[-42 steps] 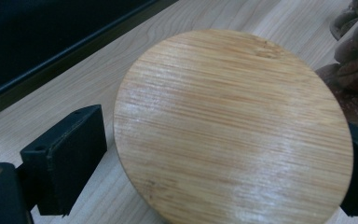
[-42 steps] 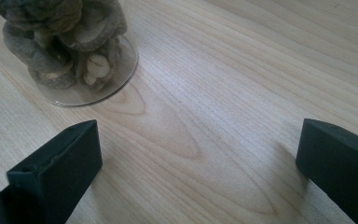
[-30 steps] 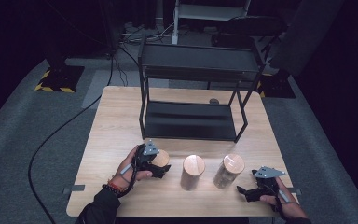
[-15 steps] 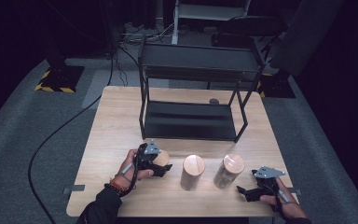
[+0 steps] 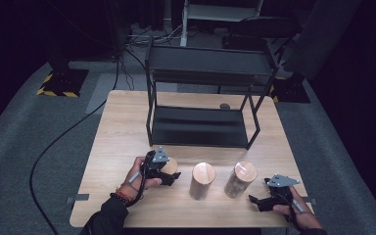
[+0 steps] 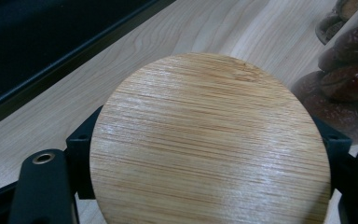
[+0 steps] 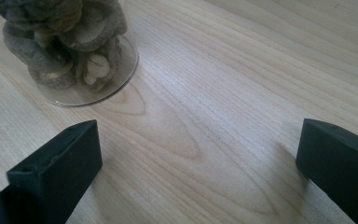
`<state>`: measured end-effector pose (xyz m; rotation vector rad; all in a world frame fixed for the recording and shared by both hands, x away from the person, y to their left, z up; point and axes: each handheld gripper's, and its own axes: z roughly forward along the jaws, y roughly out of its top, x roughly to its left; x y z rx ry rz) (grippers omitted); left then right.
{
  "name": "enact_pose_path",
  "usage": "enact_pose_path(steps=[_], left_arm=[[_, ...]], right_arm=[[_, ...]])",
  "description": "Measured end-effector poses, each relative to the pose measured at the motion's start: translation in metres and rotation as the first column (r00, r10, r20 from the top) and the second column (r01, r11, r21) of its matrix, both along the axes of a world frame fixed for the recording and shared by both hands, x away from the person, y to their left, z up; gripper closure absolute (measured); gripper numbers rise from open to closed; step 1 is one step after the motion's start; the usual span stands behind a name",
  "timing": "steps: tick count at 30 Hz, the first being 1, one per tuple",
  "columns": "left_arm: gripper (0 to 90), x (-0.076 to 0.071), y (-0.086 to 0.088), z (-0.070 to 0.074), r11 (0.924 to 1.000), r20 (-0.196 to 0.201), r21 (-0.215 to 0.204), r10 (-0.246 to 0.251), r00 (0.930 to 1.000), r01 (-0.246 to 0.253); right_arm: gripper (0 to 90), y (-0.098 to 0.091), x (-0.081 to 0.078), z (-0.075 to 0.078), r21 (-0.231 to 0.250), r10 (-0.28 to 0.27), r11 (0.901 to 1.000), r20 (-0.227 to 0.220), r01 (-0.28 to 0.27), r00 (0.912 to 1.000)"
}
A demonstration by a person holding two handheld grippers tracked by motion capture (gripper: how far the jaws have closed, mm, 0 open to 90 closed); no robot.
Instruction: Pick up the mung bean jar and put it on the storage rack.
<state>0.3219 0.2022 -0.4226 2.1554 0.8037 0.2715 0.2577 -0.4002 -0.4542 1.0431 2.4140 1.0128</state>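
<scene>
At the near edge of the pale wooden desk (image 5: 127, 122), around five o'clock, the right gripper (image 5: 260, 201) rests low with its jaws wide apart and nothing between them; in the right gripper view bare wood lies between the two black jaws. At about seven o'clock the left gripper (image 5: 169, 177) has just been closing its jaws and now sits clamped on the short glass jar with a round bamboo lid (image 6: 209, 140), the jaws pressing at both sides beneath the lid. That jar stands on the desk at the left end of a near row.

Just beyond, toward six o'clock, the taller bamboo-lidded jar of dark red dried fruit (image 5: 202, 180) stands beside it, and at the right end of the row the glass jar of grey-brown dried pieces (image 5: 240, 179) stands untouched, near the right gripper but apart from it.

Farther off, at twelve o'clock, the black metal two-tier shelf (image 5: 200, 126) holds no jars on the tiers that show. By my reading the work has only begun: one jar is gripped but not lifted, and all three are left to shelve.
</scene>
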Motion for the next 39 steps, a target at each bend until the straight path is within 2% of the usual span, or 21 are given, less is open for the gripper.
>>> enact_pose_path(steps=[21,29,39], left_arm=[[23.0,-0.0037,-0.004,0.0032,0.9995,0.022,0.028,0.012,0.9997,-0.013],[23.1,-0.0043,-0.0023,0.0046,0.9989,0.025,0.021,0.041,0.9988,-0.041],[23.2,-0.0023,-0.001,0.0087,0.999,0.022,0.025,0.037,0.9991,-0.037]], right_arm=[[0.0,0.0,0.0,0.0,0.0,0.0,1.0,0.0,0.0,1.0],[0.0,0.0,0.0,0.0,0.0,0.0,1.0,0.0,0.0,1.0],[0.0,0.0,0.0,0.0,0.0,0.0,1.0,0.0,0.0,1.0]])
